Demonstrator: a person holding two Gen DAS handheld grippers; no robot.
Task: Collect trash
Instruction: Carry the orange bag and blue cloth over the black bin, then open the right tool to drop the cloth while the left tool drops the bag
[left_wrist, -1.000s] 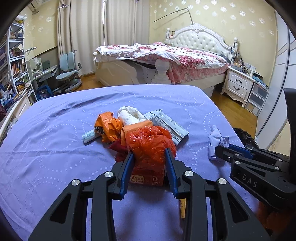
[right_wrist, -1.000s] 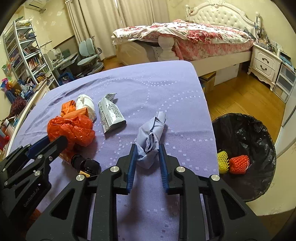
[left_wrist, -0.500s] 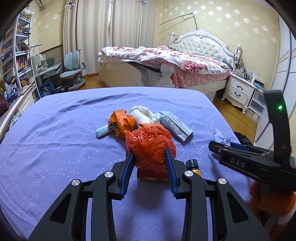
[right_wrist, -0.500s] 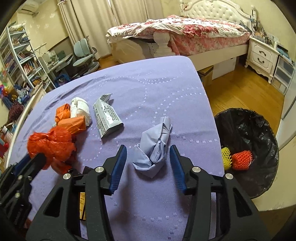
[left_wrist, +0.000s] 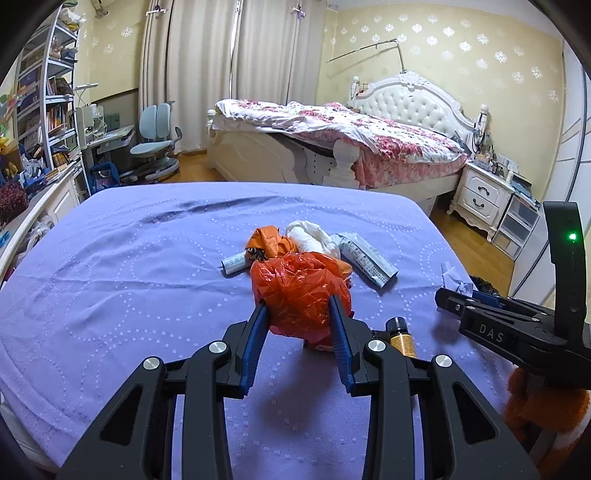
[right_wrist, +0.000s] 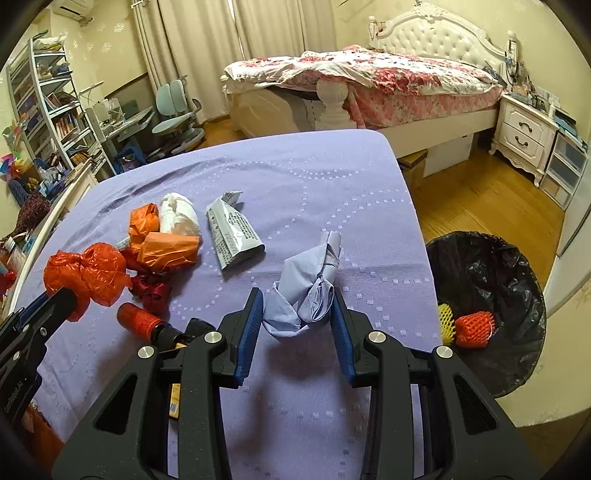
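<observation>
My left gripper (left_wrist: 298, 302) is shut on a crumpled red plastic bag (left_wrist: 301, 288) and holds it above the purple table (left_wrist: 129, 266); the bag also shows in the right wrist view (right_wrist: 88, 273). My right gripper (right_wrist: 298, 295) has its fingers on both sides of a crumpled pale blue paper wad (right_wrist: 306, 291), which looks pinched and slightly raised. A black-lined trash bin (right_wrist: 487, 295) stands on the floor right of the table, holding a red and a yellow foam net.
On the table lie an orange bag (right_wrist: 162, 243), a white tissue wad (right_wrist: 179, 214), a printed grey packet (right_wrist: 232, 232), dark red wrap (right_wrist: 151, 290), a red-capped bottle (right_wrist: 147, 321) and a small amber bottle (left_wrist: 400, 336). A bed and nightstand stand behind.
My left gripper has lifted the red bag off the pile, uncovering the bottles. My right gripper opened around the blue wad half a second ago and has closed on it again.
</observation>
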